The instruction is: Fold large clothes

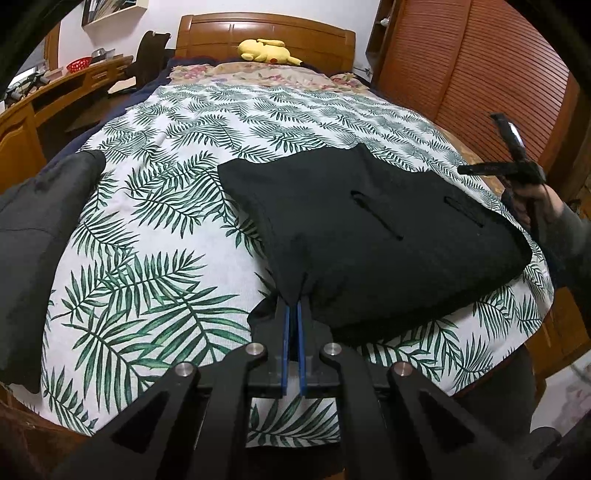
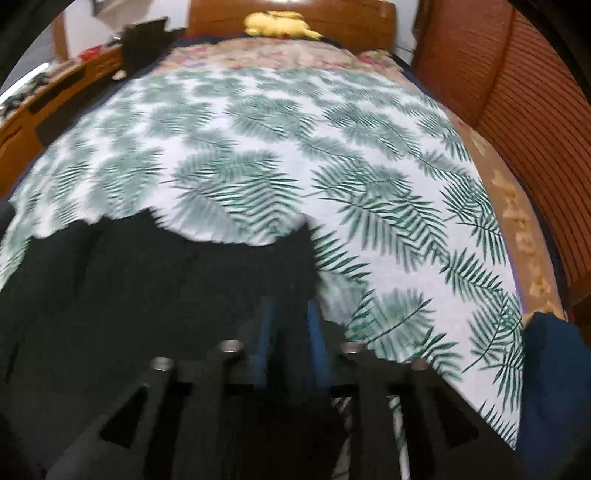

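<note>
A black garment (image 1: pixel 369 236) lies folded on the palm-leaf bedspread (image 1: pixel 177 206), with two slit pockets facing up. My left gripper (image 1: pixel 294 301) is shut on its near left corner, and the cloth bunches between the blue pads (image 1: pixel 286 332). In the right wrist view, which is blurred, my right gripper (image 2: pixel 291 306) hangs over the right edge of the black garment (image 2: pixel 147 288). Its blue pads (image 2: pixel 264 332) stand apart, with dark cloth showing under the gap. In the left wrist view a hand (image 1: pixel 535 206) holds that gripper at the garment's right side.
A grey garment (image 1: pixel 44 229) lies at the bed's left edge. A yellow plush toy (image 1: pixel 266 50) rests by the wooden headboard (image 1: pixel 266 29). A desk (image 1: pixel 55 96) runs along the left and a slatted wardrobe (image 1: pixel 480 74) along the right. Navy cloth (image 2: pixel 554 369) hangs at the near right.
</note>
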`<state>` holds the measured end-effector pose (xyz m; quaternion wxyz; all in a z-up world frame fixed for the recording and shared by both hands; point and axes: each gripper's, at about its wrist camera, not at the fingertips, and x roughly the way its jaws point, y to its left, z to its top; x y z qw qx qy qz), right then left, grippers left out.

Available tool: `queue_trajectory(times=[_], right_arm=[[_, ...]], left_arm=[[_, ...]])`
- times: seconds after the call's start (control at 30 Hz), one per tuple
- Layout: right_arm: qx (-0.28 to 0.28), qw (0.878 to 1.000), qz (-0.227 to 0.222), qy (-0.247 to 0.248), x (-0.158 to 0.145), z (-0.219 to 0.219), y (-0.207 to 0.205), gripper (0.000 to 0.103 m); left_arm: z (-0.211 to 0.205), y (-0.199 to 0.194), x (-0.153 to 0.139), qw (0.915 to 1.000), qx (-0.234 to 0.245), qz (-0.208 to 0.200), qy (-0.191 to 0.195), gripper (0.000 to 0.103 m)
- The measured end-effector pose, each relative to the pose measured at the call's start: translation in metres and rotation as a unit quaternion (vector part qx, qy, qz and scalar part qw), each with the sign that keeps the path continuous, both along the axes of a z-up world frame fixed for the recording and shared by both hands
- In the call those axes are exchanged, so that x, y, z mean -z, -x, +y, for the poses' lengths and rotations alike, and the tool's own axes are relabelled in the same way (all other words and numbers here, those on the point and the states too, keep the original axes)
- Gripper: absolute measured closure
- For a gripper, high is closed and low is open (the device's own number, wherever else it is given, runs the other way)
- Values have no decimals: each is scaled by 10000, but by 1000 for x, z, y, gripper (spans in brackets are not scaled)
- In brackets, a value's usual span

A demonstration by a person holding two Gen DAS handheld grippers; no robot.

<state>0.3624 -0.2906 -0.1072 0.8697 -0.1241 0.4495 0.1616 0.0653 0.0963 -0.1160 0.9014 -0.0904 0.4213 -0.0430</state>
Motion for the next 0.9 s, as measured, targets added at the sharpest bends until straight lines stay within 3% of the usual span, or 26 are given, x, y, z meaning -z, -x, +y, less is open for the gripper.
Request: queue_trajectory(times=[0.07,0.17,0.3,0.6,0.7,0.83,0.9], right_arm=[[-218,9997,-104,-40,-2,6,28,52],[-505,9985,-184,-68,-2,14,70,49],[-719,9974,-96,-12,3,23,109,48],[-1262,9905,12,-546,4,59,156,48],[-1429,9882,93,-551,19,75,166,48],[-1370,9874,625,-488,64,82,164,46],[-1377,9868,547,-646,68,79,164,46]], left_arm=[[0,0,0,10000,10,0,1,102],[-1,0,0,10000,21,9,-14,102],[-2,1,0,10000,27,-3,-35,102],[-2,1,0,10000,-39,-14,-41,102],[-2,2,0,10000,-36,-4,-50,102],[-4,4,0,10000,23,1,-8,101],[-6,4,0,10000,18,-2,-51,102]])
